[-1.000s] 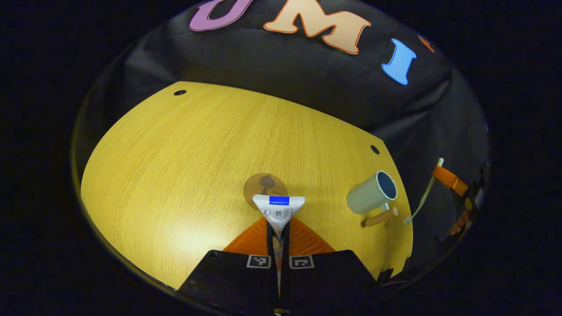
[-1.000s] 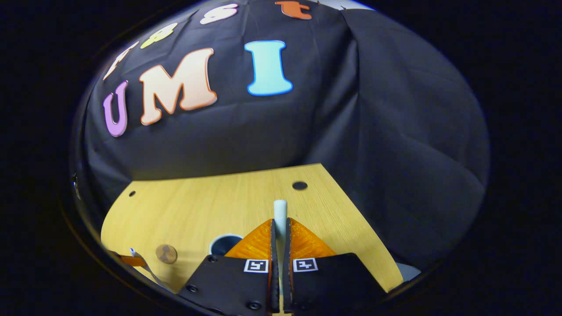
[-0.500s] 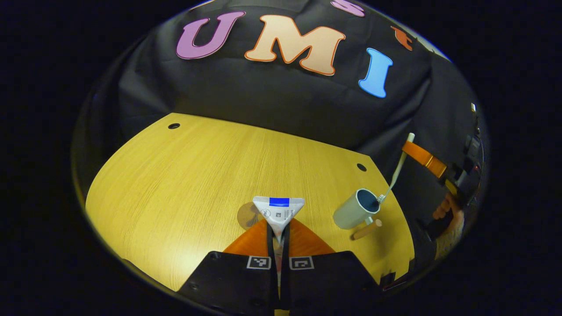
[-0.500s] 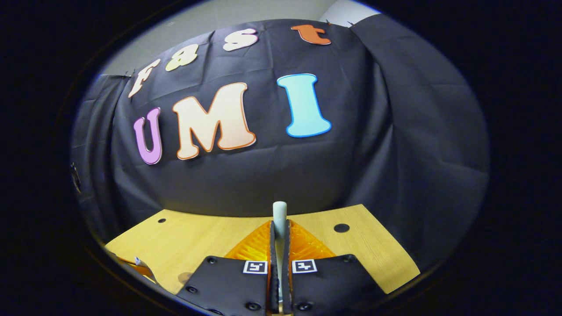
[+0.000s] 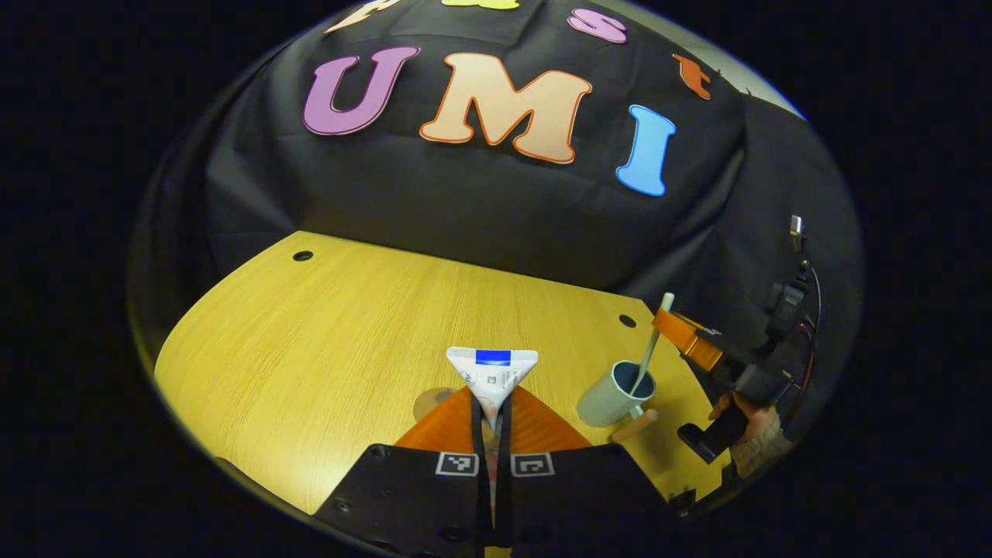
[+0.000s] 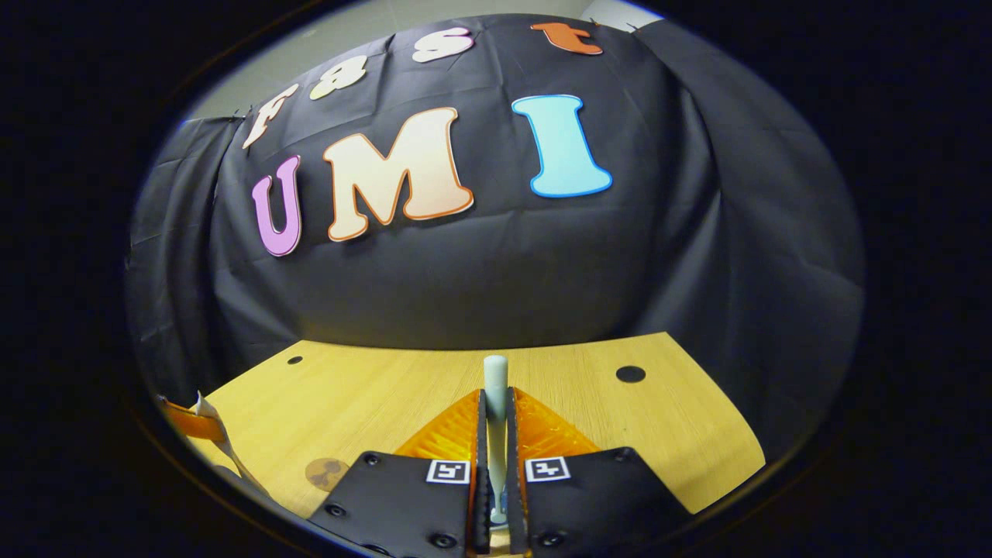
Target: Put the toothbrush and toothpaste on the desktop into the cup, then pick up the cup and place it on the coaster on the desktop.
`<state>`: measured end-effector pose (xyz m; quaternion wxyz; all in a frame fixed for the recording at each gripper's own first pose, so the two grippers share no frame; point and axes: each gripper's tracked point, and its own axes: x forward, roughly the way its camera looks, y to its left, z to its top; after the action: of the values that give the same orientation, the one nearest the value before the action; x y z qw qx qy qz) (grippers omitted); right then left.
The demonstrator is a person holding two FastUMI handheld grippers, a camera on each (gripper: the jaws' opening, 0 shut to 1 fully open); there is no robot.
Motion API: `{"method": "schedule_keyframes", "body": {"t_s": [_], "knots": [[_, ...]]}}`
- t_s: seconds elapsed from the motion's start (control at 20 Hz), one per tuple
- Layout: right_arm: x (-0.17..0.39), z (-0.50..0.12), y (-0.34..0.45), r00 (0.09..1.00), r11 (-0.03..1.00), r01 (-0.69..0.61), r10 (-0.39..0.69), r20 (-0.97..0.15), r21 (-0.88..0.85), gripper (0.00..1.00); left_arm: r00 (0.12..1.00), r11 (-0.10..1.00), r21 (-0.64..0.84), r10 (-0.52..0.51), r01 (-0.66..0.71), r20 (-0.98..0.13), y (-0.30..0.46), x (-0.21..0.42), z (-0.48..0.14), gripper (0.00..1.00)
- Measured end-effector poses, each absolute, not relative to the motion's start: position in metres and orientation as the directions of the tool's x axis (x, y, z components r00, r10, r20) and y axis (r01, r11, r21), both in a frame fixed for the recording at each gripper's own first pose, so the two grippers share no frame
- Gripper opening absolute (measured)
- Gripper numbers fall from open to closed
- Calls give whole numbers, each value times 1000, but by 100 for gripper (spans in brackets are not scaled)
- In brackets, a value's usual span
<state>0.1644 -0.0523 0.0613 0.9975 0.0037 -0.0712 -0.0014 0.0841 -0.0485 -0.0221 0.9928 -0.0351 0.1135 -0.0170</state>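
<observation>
My left gripper (image 5: 491, 404) is shut on the white toothpaste tube (image 5: 492, 370), whose flat crimped end with a blue band points forward above the wooden desktop (image 5: 325, 349). To its right stands the grey cup (image 5: 603, 403) with a wooden handle (image 5: 635, 425). The pale toothbrush (image 5: 649, 349) stands almost upright with its head down inside the cup. My right gripper (image 5: 673, 329) holds it near the top. In the right gripper view, the right gripper (image 6: 495, 407) is shut on the toothbrush handle (image 6: 495, 373). The round brown coaster (image 5: 428, 402) lies just left of my left fingers, partly hidden.
A hand (image 5: 750, 422) holds the right gripper's grip beyond the desktop's right edge. The desktop has small dark holes at its far corners (image 5: 302, 256) (image 5: 626, 320). The left gripper (image 6: 188, 425) and coaster (image 6: 326, 473) sit low left in the right gripper view.
The right gripper swung the toothbrush upright and lowered its head into the cup. The left gripper tilted up with the toothpaste, so the coaster slid down behind its fingers.
</observation>
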Motion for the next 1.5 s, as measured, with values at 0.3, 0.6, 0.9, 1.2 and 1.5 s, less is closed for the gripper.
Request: {"method": "schedule_keyframes", "body": {"t_s": [0.3, 0.6, 0.9, 1.2, 1.5], "knots": [[151, 53, -66, 995, 997, 6, -13, 96, 73, 100, 978, 994, -38, -104, 99, -183, -78, 96, -10, 1], [114, 58, -113, 984, 988, 114, -127, 124, 106, 98, 970, 977, -80, -205, 195, -128, -119, 110, 5, 0], [66, 45, -157, 969, 967, 209, -225, 101, 142, 98, 946, 948, -51, -318, 315, -66, -172, 138, 24, 0], [33, 25, -174, 962, 953, 254, -266, 57, 163, 99, 908, 908, -10, -418, 418, -27, -226, 164, 29, 0], [18, 11, -172, 961, 953, 267, -275, 36, 145, 99, 864, 862, 63, -504, 503, 13, -257, 183, 12, 0]]}}
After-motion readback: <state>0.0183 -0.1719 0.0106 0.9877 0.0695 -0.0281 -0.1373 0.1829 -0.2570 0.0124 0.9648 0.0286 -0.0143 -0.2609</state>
